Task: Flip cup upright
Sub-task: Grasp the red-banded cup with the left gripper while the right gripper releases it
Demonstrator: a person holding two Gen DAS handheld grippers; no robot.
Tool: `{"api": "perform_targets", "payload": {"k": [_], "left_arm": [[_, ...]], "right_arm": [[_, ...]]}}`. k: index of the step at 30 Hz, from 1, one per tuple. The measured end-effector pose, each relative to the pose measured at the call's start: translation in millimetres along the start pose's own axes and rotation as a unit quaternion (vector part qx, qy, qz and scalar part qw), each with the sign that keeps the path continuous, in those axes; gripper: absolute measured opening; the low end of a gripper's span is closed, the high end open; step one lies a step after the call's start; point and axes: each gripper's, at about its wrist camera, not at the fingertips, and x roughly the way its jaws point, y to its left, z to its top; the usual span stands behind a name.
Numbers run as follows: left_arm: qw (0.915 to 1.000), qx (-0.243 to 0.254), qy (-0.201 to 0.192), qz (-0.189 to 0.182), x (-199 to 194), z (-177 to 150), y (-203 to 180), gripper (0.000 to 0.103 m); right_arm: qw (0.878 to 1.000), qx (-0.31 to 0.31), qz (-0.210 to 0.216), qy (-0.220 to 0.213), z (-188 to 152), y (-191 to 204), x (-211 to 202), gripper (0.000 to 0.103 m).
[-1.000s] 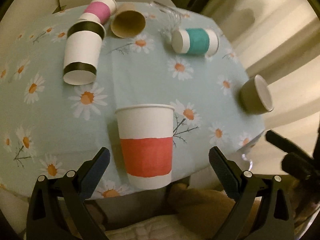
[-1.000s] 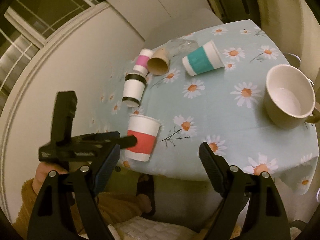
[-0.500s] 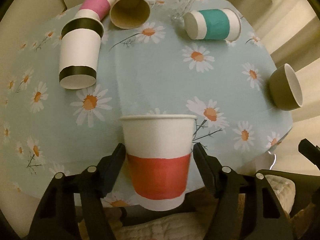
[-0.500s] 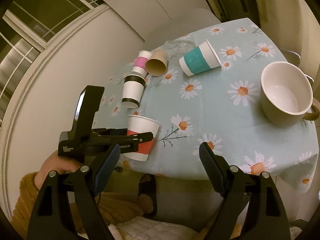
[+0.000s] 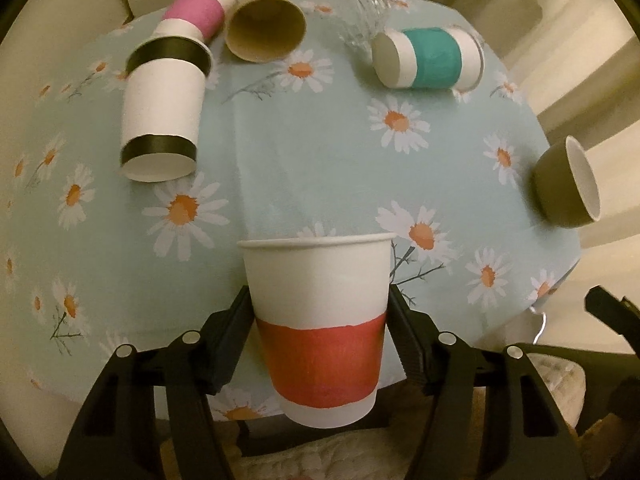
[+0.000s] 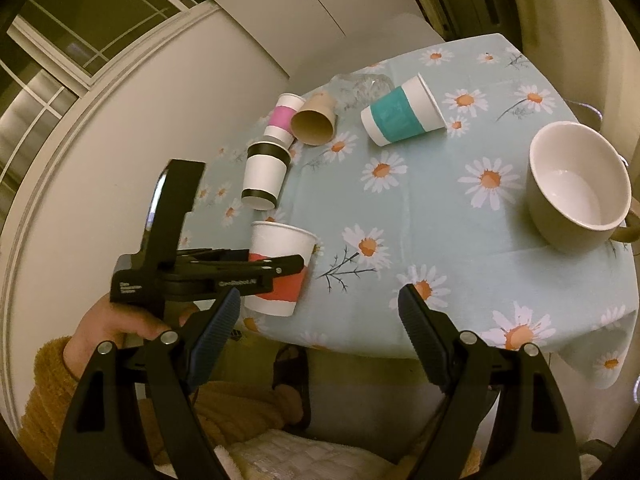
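Note:
A white paper cup with a red band (image 5: 320,320) stands upright at the table's near edge, rim up. My left gripper (image 5: 318,332) is shut on it, one finger pressed on each side. The right wrist view shows the same cup (image 6: 280,264) with the left gripper (image 6: 256,270) clamped across its red band. My right gripper (image 6: 320,328) is open and empty, held off the table's front edge, to the right of the cup.
Lying on the daisy tablecloth (image 5: 320,152): a black-banded cup (image 5: 162,108), a pink-banded cup (image 5: 196,10), a brown cup (image 5: 264,26), a teal-banded cup (image 5: 430,58) and a clear glass (image 5: 360,12). A beige mug (image 6: 580,184) lies at the right edge.
My left gripper has moved forward around the red-banded cup and closed on it. The right gripper has stayed open and nearly still.

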Motion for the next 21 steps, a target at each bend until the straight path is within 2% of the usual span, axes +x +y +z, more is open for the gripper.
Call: {"api": "perform_targets", "payload": {"k": [5, 9, 13, 16, 19, 21], "left_arm": [[0.9982, -0.012, -0.056, -0.021, -22, -6, 3, 0.063], [0.9913, -0.011, -0.130, -0.021, -43, -17, 3, 0.063], [0.9778, -0.011, -0.208, -0.024, -58, -31, 6, 0.063], [0.9595, -0.022, -0.280, -0.024, -59, -46, 7, 0.063], [0.9449, -0.031, -0.325, -0.019, -55, -59, 8, 0.063], [0.9338, -0.017, -0.357, -0.006, -49, -69, 1, 0.063]], "right_arm": [[1.000, -0.005, 0.002, 0.002, -2, 4, 3, 0.081], [1.000, 0.002, 0.015, -0.004, -2, 4, 3, 0.081], [0.999, 0.007, 0.037, -0.020, -1, 4, -4, 0.081], [0.998, 0.008, 0.055, -0.028, -1, 5, -7, 0.081], [0.998, 0.003, 0.053, -0.028, 0, 8, -6, 0.081], [0.998, 0.001, 0.050, -0.026, 0, 10, -4, 0.081]]}}
